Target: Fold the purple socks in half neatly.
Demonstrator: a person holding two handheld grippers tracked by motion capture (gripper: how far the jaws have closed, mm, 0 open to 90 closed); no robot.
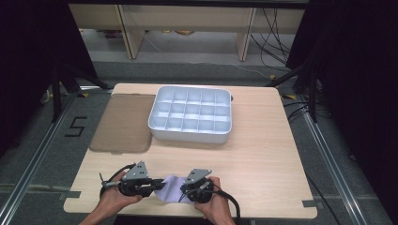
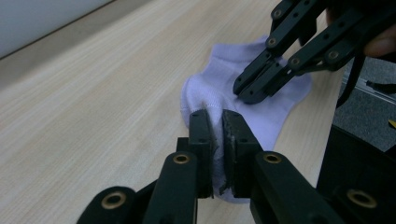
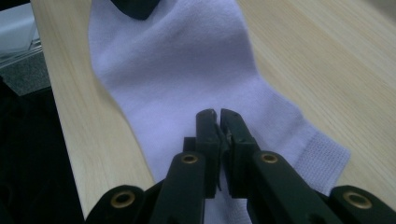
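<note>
- a small pale purple sock (image 1: 170,187) lies flat on the wooden table (image 1: 263,154), close to the near edge, right in front of the person
- the left gripper (image 1: 157,184) sits at the sock's left side and the right gripper (image 1: 183,189) sits at its right side, so the sock is between the two
- in the left gripper view, the left gripper's (image 2: 215,122) two black jaws are squeezed together with a fold of the sock (image 2: 243,93) pinched between them (a bit of white cloth shows in the thin gap)
- in that same view the right gripper (image 2: 247,91) comes in from the top right, and its tips press down on the middle of the sock
- in the right gripper view, the right gripper's (image 3: 219,116) jaws are closed tight, with almost no gap, and the sock (image 3: 187,70) is spread out under and past them
- i cannot tell if the right jaws hold any cloth or just rest on top of it
- the sock's ribbed cuff is at the lower right of the right gripper view, just beside the jaws
- farther back on the table stands a white tray (image 1: 162,132) with many little boxes in it, well apart from the sock
- a flat brown mat (image 1: 123,123) lies just left of the tray
</note>
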